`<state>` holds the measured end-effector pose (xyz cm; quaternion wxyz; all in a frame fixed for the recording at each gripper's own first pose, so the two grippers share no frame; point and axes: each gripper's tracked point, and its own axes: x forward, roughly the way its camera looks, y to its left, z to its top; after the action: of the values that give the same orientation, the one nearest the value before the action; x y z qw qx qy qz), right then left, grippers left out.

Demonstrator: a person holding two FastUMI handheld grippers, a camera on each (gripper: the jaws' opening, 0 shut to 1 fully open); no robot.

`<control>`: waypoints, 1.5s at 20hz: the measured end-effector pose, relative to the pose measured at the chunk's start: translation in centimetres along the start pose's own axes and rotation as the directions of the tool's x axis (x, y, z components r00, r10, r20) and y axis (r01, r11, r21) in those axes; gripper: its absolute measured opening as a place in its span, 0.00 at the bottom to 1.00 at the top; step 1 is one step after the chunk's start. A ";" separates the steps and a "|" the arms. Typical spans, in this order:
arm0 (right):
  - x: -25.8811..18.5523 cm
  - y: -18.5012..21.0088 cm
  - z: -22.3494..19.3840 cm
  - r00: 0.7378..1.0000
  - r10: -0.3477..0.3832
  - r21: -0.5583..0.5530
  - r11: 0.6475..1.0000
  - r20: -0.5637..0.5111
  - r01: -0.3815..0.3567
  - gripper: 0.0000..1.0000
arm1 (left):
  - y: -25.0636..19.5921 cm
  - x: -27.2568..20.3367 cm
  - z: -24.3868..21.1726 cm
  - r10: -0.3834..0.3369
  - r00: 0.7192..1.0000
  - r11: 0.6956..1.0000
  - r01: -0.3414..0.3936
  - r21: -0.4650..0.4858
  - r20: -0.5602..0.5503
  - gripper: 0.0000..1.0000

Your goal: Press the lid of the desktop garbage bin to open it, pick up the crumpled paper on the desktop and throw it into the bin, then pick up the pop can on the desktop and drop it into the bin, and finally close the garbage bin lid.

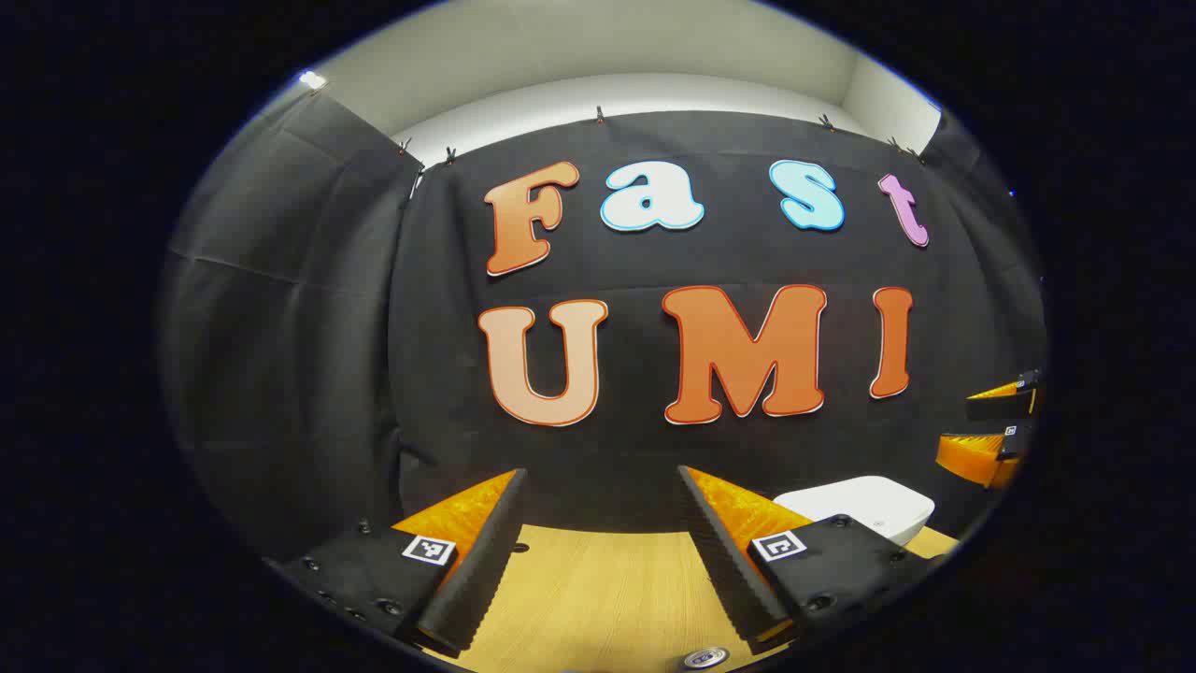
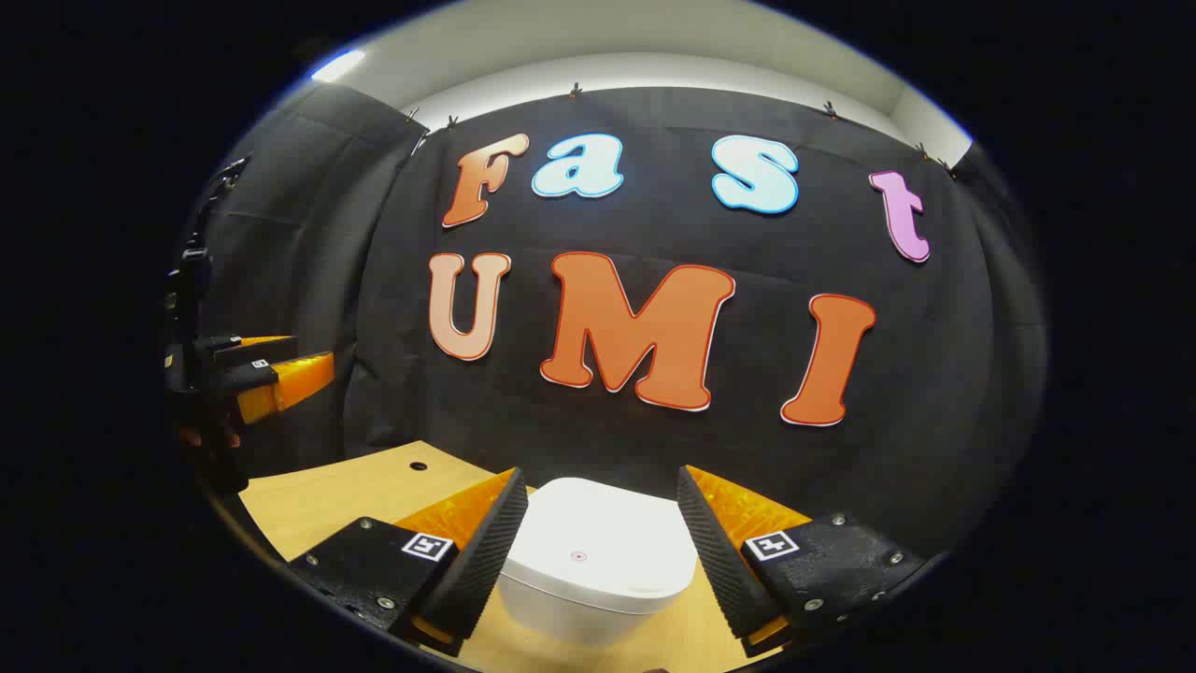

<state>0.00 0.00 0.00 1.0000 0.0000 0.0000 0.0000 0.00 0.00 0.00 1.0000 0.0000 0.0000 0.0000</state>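
Bin (image 2: 598, 561) on table (image 2: 355, 491), before wall (image 2: 654, 439)

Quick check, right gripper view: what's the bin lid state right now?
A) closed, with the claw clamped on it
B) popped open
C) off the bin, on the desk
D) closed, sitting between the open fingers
D: the garbage bin has its lid flat and closed, and the right claw stands open around it, fingers apart from its sides.
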 end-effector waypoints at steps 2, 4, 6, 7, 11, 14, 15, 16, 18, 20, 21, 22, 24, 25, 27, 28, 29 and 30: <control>0.2 0.4 0.3 1.000 -0.003 0.003 1.000 0.005 0.003 0.98 | 0.2 0.4 -0.1 -0.007 1.000 1.000 0.007 0.006 0.006 1.00; 0.6 0.3 0.3 0.999 -0.033 0.002 0.999 0.001 0.033 0.98 | 0.0 1.1 -0.2 -0.029 1.000 1.000 0.029 -0.001 0.000 0.99; 1.0 0.3 0.1 0.997 -0.074 0.015 0.997 -0.010 0.074 0.98 | 0.0 1.6 -0.3 -0.064 0.998 0.998 0.064 0.003 0.005 1.00; 1.1 0.4 -0.1 0.996 -0.088 0.020 0.996 -0.021 0.088 0.98 | 0.1 1.8 -0.2 -0.079 0.997 0.997 0.079 0.009 0.008 1.00; 1.4 0.0 0.8 0.988 -0.155 0.014 0.988 -0.020 0.155 0.97 | 1.0 3.0 -0.2 -0.112 0.993 0.993 0.111 0.027 0.027 1.00; 1.6 -0.1 0.6 0.982 -0.183 0.008 0.983 -0.036 0.183 0.97 | 1.0 3.8 -0.7 -0.123 0.992 0.992 0.123 -0.007 0.006 1.00; 1.7 -0.1 0.6 0.981 -0.190 0.007 0.982 -0.039 0.190 0.95 | 1.1 3.9 -0.9 -0.124 0.992 0.992 0.123 -0.016 0.000 0.99; 1.8 -0.1 0.7 0.980 -0.192 0.006 0.981 -0.042 0.193 0.94 | 1.2 4.1 -1.0 -0.124 0.992 0.992 0.124 -0.020 -0.002 0.99; 2.1 0.0 0.9 0.980 -0.194 0.006 0.981 -0.037 0.194 0.91 | 1.7 4.3 -1.0 -0.120 0.993 0.993 0.120 -0.015 0.000 0.99; 2.3 0.0 0.8 0.980 -0.192 0.011 0.981 -0.045 0.193 0.86 | 1.9 4.6 -1.1 -0.118 0.993 0.993 0.118 -0.006 0.002 0.99; 2.5 0.0 0.5 0.980 -0.190 0.015 0.981 -0.057 0.191 0.80 | 2.1 4.7 -1.2 -0.117 0.993 0.993 0.117 -0.003 0.002 0.99; 2.8 0.0 0.4 0.979 -0.191 0.020 0.981 -0.068 0.193 0.76 | 2.3 4.7 -1.3 -0.114 0.993 0.993 0.114 -0.001 -0.001 0.99; 3.3 -0.1 -0.1 0.978 -0.190 0.026 0.981 -0.082 0.193 0.60 | 2.6 4.8 -1.4 -0.104 0.995 0.995 0.104 0.004 -0.005 0.99; 3.5 -0.2 -0.3 0.978 -0.188 0.031 0.981 -0.088 0.192 0.51 | 2.7 4.8 -1.5 -0.098 0.995 0.995 0.098 0.004 -0.006 0.99; 3.9 -0.6 -0.6 0.977 -0.187 0.043 0.980 -0.097 0.192 0.29 | 3.0 4.9 -1.6 -0.086 0.996 0.996 0.086 0.003 -0.007 0.99; 4.1 -0.8 -0.9 0.977 -0.185 0.052 0.980 -0.104 0.191 0.23 | 3.0 5.0 -1.8 -0.082 0.997 0.997 0.082 0.003 -0.012 0.99; 4.2 -1.2 -1.5 0.973 -0.193 0.061 0.978 -0.125 0.201 0.11 | 3.0 5.0 -1.9 -0.084 0.996 0.996 0.084 0.001 -0.019 0.99; 4.4 -1.7 -2.2 0.970 -0.196 0.081 0.975 -0.144 0.209 0.04 | 2.9 5.0 -1.9 -0.085 0.996 0.996 0.085 0.000 -0.020 0.99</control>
<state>4.40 -1.67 -2.19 0.9913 0.0480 0.0679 -0.1019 5.03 2.93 -1.85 0.9990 0.0002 0.0103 -0.0424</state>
